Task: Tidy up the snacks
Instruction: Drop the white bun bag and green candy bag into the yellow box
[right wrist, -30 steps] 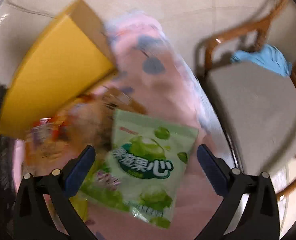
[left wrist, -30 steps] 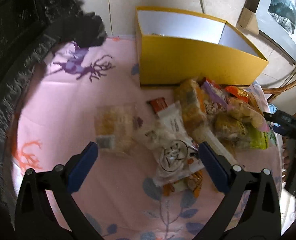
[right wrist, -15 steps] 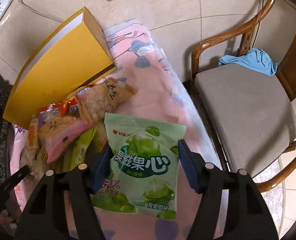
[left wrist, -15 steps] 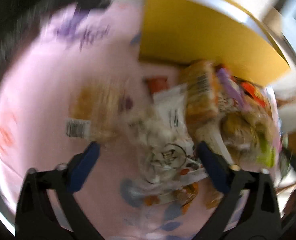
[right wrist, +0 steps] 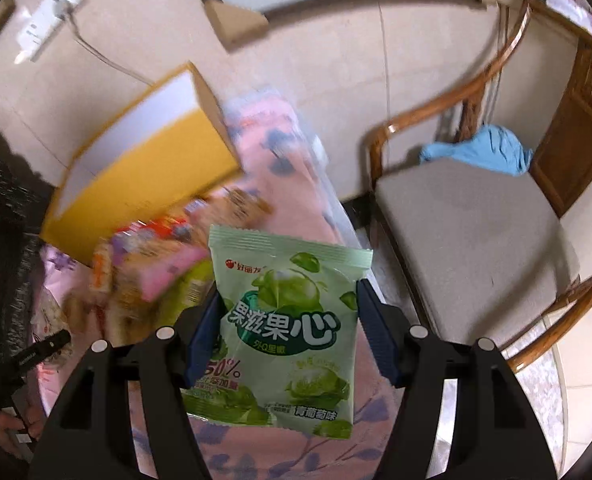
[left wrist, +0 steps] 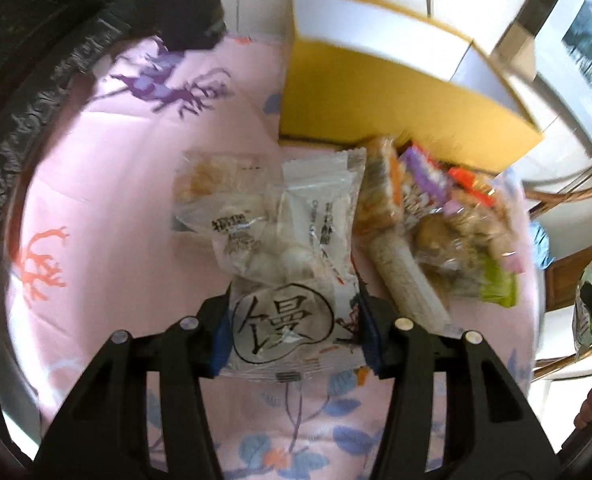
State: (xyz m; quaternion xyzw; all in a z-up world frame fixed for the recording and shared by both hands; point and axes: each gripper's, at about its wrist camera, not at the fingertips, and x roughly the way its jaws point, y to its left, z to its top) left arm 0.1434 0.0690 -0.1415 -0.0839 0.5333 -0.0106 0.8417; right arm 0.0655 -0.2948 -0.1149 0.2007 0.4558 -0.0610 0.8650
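My left gripper (left wrist: 294, 334) points down at the pink flowered cloth (left wrist: 108, 208), and its jaws are closing on a white snack bag (left wrist: 284, 316) with a black circled character; both blue pads touch the bag's sides. My right gripper (right wrist: 284, 332) is shut on a green gummy bag (right wrist: 292, 320) and holds it up above the cloth (right wrist: 288, 184). A heap of mixed snack packets (left wrist: 440, 220) (right wrist: 148, 268) lies in front of the open yellow box (left wrist: 392, 96) (right wrist: 152, 176). A clear pastry packet (left wrist: 220, 176) lies left of the white bag.
A wooden armchair (right wrist: 468, 240) with a grey seat and a blue rag (right wrist: 480, 152) stands right of the table. A dark carved table rim (left wrist: 12, 128) curves along the left. Tiled floor and a wall socket (right wrist: 48, 20) lie beyond the box.
The left jaws came in from wide apart onto the white bag. The right jaws shut on the green bag and lifted it off the cloth, toward the box.
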